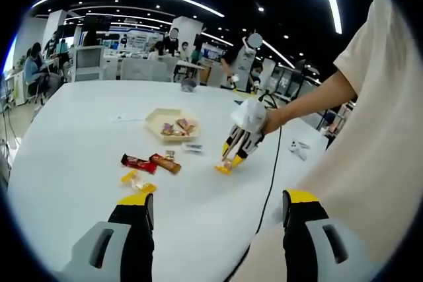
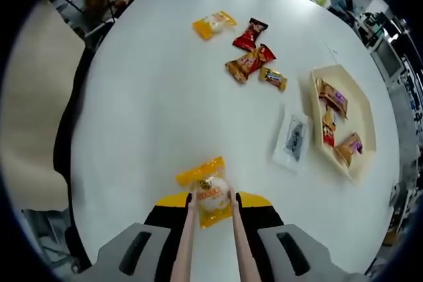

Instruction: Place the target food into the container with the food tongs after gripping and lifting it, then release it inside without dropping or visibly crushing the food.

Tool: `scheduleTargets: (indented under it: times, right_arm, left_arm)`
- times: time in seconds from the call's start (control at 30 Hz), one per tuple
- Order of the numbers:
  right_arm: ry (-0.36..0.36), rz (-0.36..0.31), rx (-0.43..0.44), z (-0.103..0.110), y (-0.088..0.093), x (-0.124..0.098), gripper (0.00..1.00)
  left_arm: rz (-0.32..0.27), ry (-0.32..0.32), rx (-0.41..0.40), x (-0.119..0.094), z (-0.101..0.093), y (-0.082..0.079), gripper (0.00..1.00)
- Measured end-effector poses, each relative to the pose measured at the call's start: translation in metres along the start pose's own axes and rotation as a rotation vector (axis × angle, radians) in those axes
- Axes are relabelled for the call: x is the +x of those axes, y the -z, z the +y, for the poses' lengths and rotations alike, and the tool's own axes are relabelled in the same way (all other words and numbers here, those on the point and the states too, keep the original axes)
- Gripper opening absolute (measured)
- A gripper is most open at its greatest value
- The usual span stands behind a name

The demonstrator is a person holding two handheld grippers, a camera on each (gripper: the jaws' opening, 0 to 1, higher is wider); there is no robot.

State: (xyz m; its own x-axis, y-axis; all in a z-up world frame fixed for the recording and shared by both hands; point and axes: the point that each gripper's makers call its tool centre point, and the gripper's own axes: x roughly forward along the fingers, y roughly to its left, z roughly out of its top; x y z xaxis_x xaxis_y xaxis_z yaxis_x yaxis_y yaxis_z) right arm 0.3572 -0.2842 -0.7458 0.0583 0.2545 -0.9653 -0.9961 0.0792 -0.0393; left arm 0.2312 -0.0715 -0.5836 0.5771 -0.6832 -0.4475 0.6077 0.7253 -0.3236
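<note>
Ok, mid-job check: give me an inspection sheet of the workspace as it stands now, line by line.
Surface: white table, flat, no spills seen.
Job's things: yellow snack packet lying on the table, with the pink food tongs closed around its middle; beige tray already holding several wrapped snacks.
Clutter: red packet, orange packet, small gold packet, another yellow packet, and a clear sachet beside the tray.
Grippers: right tool shut on the tongs; left tool open, holding nothing, above the table.
Cables: black cable trailing across the table from the right tool.
Surroundings: open office, desks, people at a distance.
</note>
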Motion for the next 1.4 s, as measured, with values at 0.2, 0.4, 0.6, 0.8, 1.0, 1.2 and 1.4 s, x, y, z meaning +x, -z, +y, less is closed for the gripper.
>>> scheduleTargets:
  times: [0.2,0.4,0.6,0.8,1.0,1.2,1.4]
  right_arm:
    - [0.01,-0.008,0.035,-0.001,0.0,0.0,0.25]
    - [0.005,0.0,0.059,-0.001,0.0,-0.001,0.22]
    - [0.008,-0.007,0.095,-0.002,0.0,-0.002,0.21]
    - [0.015,-0.011,0.11,-0.003,0.0,-0.004,0.21]
    - [0.031,-0.024,0.122,-0.005,0.0,-0.01,0.2]
    - [0.044,-0.045,0.14,-0.012,-0.003,-0.019,0.2]
    - [0.062,-0.083,0.158,-0.022,-0.012,-0.026,0.2]
  left_arm:
    - [-0.004,-0.002,0.004,0.001,0.0,-0.003,0.8]
    - [-0.007,-0.002,0.002,0.002,-0.001,-0.003,0.79]
    - [-0.007,-0.003,-0.004,0.001,-0.002,-0.002,0.79]
    - [-0.008,-0.006,-0.004,0.0,-0.001,-0.002,0.79]
    - [-0.009,-0.002,0.0,0.001,-0.002,-0.004,0.79]
    - [-0.007,0.006,0.002,0.004,-0.003,-0.004,0.79]
    - [-0.004,0.007,0.001,0.004,-0.003,-0.003,0.79]
